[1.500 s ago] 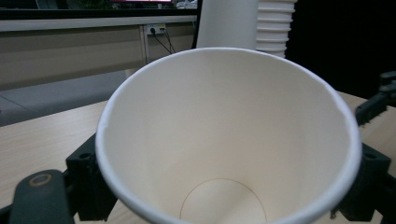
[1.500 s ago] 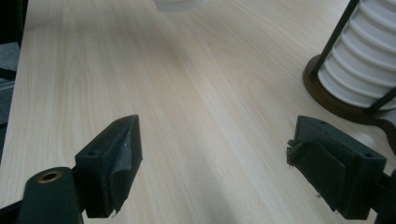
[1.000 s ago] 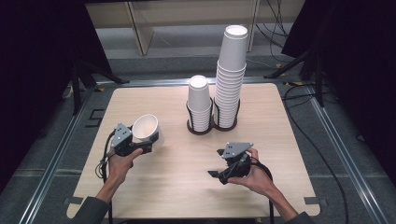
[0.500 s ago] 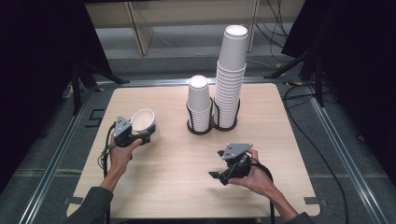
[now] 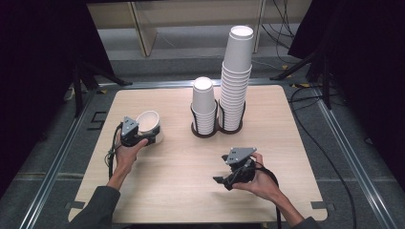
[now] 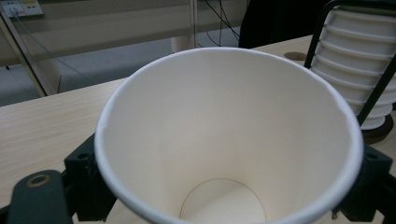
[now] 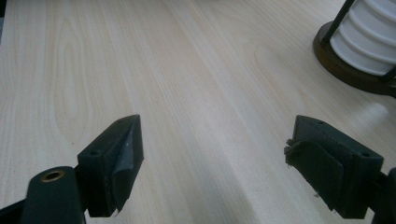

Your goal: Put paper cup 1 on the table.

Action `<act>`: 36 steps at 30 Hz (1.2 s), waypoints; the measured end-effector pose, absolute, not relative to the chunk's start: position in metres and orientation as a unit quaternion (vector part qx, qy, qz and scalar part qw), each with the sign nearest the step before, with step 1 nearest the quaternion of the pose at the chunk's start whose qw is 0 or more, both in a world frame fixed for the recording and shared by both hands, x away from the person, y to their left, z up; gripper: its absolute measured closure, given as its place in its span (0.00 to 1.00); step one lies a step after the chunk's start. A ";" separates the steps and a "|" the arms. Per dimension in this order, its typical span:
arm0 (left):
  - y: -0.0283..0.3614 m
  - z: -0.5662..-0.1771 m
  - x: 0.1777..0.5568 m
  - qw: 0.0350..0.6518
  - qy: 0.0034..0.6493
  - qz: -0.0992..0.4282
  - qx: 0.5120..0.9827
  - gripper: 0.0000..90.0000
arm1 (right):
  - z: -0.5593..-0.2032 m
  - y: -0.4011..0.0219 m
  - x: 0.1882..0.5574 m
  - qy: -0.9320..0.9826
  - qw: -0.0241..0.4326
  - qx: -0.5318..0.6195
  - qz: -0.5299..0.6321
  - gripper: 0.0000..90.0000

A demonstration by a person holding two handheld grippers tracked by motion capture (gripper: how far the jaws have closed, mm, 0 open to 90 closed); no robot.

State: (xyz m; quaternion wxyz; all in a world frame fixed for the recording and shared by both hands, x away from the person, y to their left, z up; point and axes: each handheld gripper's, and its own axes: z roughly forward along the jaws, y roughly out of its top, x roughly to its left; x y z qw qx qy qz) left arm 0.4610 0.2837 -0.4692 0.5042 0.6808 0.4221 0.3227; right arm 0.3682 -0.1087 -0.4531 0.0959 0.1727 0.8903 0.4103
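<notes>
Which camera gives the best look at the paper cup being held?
The left gripper view: the paper cup sits close up, mouth open, its inside and bottom visible. The high view shows the cup small, tilted, in the left gripper. The right gripper view faces bare table.

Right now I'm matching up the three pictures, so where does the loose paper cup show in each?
High view: paper cup left of centre, in the left gripper.
Left gripper view: close up, mouth toward the camera.
Right gripper view: not in it.
Shared landmark: the cup holder's shorter stack.
</notes>
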 end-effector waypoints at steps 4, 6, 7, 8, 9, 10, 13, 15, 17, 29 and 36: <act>0.286 -0.474 0.465 0.502 0.429 0.322 0.678 0.14 | -0.453 -0.109 0.368 0.889 0.096 0.173 0.412 0.20; 0.285 -0.474 0.467 0.504 0.429 0.324 0.676 0.14 | -0.453 -0.109 0.369 0.889 0.095 0.175 0.412 0.20; 0.285 -0.473 0.468 0.499 0.429 0.326 0.679 0.14 | -0.453 -0.110 0.369 0.889 0.100 0.171 0.413 0.20; 0.285 -0.473 0.468 0.496 0.428 0.327 0.682 0.14 | -0.453 -0.110 0.369 0.888 0.095 0.174 0.414 0.20; 0.284 -0.473 0.468 0.494 0.426 0.328 0.684 0.14 | -0.453 -0.110 0.369 0.889 0.095 0.174 0.414 0.20; 0.283 -0.474 0.469 0.498 0.424 0.328 0.681 0.13 | -0.453 -0.110 0.369 0.889 0.099 0.171 0.414 0.20; 0.281 -0.474 0.468 0.488 0.420 0.333 0.689 0.13 | -0.454 -0.109 0.369 0.889 0.093 0.174 0.413 0.20; 0.280 -0.475 0.468 0.491 0.416 0.336 0.688 0.12 | -0.453 -0.109 0.368 0.889 0.091 0.178 0.412 0.20; 0.280 -0.475 0.468 0.490 0.413 0.335 0.690 0.12 | -0.453 -0.109 0.367 0.890 0.090 0.179 0.410 0.21; 0.285 -0.484 0.465 0.484 0.404 0.325 0.706 0.13 | -0.453 -0.109 0.368 0.889 0.092 0.172 0.413 0.21; 0.290 -0.489 0.460 0.474 0.396 0.319 0.719 0.16 | -0.453 -0.109 0.369 0.890 0.092 0.171 0.412 0.21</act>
